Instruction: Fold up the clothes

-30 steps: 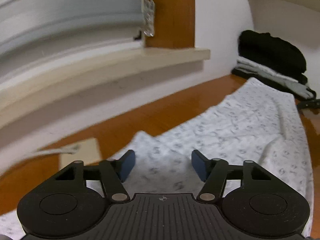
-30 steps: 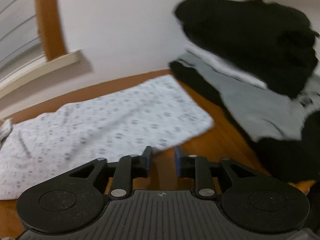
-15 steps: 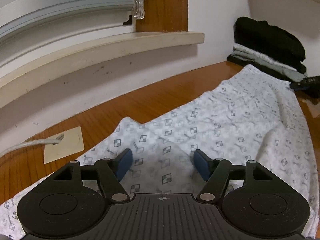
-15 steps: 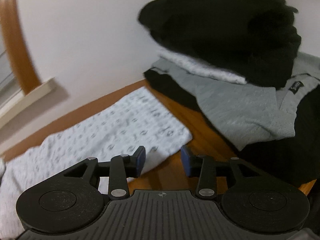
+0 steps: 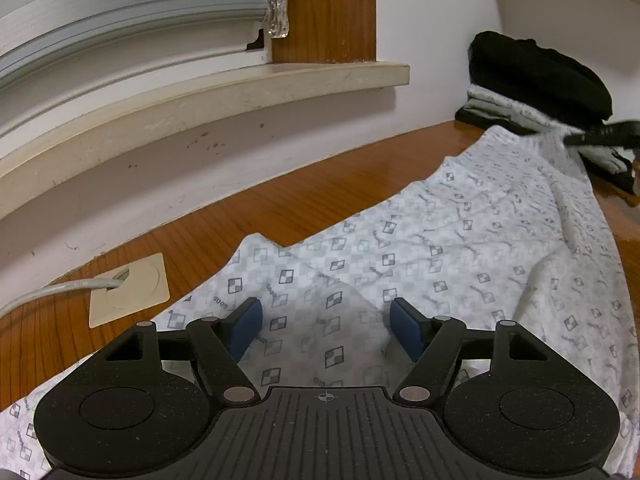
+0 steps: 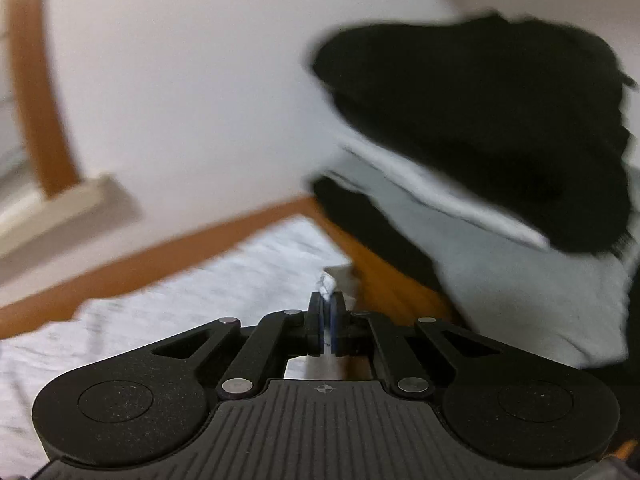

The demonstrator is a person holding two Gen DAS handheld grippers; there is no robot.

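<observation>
One patterned garment [image 5: 440, 248] lies spread on the wooden table [image 5: 280, 208]. The left gripper [image 5: 326, 326] is opening above its near end; the right gripper [image 6: 328, 318] pinches its far corner. One blurred clothes pile [image 6: 500, 128] sits far right.

My left wrist camera sits low over the patterned cloth [image 5: 420, 248], looking forward and downward along the left gripper [image 5: 326, 326] toward the window sill [image 5: 240, 88] and the wall. My right wrist camera, blurred, looks along the right gripper [image 6: 329, 312] from close over the cloth's far corner toward the pile of clothes [image 6: 500, 128]. Both views share the cloth, the wooden table [image 5: 280, 200], the sill and that pile, far off in the left view.
</observation>
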